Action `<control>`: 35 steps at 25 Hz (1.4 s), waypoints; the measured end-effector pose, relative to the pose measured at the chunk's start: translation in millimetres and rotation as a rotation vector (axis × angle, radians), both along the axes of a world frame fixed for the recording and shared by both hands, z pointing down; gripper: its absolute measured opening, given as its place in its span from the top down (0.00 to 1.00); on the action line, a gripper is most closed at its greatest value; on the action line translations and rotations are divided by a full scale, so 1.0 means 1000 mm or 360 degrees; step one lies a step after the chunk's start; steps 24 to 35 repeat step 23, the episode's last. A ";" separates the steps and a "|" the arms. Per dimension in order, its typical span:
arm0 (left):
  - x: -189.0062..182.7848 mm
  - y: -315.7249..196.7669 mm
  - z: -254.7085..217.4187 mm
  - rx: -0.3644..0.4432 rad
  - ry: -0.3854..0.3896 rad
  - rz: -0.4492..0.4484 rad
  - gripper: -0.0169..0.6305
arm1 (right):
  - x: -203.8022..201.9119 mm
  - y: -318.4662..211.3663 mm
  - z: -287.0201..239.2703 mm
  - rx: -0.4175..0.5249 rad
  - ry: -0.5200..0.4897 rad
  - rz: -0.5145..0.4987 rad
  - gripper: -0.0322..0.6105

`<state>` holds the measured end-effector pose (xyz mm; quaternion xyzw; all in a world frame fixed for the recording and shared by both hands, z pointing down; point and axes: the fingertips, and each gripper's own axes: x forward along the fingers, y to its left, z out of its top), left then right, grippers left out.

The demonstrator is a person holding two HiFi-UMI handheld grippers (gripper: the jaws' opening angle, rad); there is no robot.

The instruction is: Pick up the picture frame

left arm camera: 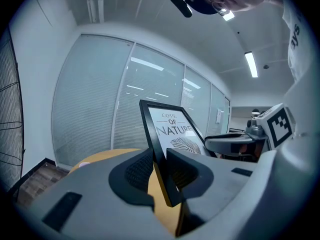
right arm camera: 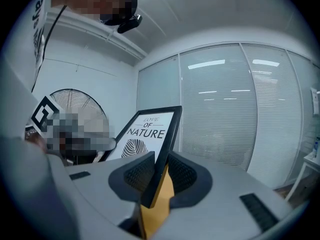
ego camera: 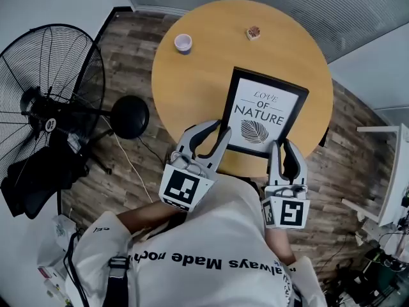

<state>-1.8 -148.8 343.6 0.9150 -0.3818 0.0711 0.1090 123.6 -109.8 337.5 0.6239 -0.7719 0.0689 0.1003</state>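
Nearest, at the bottom of the head view: white shirt (ego camera: 217, 242) with dark print, of the person holding the tools. Just past the shirt, left gripper (ego camera: 209, 133) and right gripper (ego camera: 284, 147), both pointing away from the body.

Left gripper clamped on the near left corner of the picture frame (ego camera: 263, 114). In the left gripper view, both ribbed pads pressed on the black edge, one from each side. Right gripper clamped on the near right corner in the same way, with the black edge squeezed between its pads in the right gripper view.

Picture frame held between the two grippers over the near part of the round wooden table (ego camera: 198, 75), tilted, rising from the jaws in both gripper views. Black border, white sheet with a leaf drawing and the words LOVE OF NATURE. Not possible to tell whether any part of it touches the table.

Further on the table, well apart from the frame: small pale cup (ego camera: 183, 42) at the far left, small brownish object (ego camera: 254, 32) at the far right.

Left of the table, on the wooden floor (ego camera: 131, 50), black standing fan (ego camera: 48, 101). Beyond the table, glass wall with closed blinds (ego camera: 319, 5).
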 end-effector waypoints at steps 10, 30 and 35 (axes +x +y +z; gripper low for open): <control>0.000 -0.003 0.001 -0.0015 0.0008 -0.0014 0.82 | 0.000 -0.002 -0.001 0.0004 -0.0013 -0.0001 0.80; 0.000 -0.003 0.006 -0.0025 0.0005 -0.0026 0.82 | 0.001 -0.003 0.004 0.0005 -0.0014 -0.0007 0.80; 0.000 -0.003 0.006 -0.0025 0.0005 -0.0026 0.82 | 0.001 -0.003 0.004 0.0005 -0.0014 -0.0007 0.80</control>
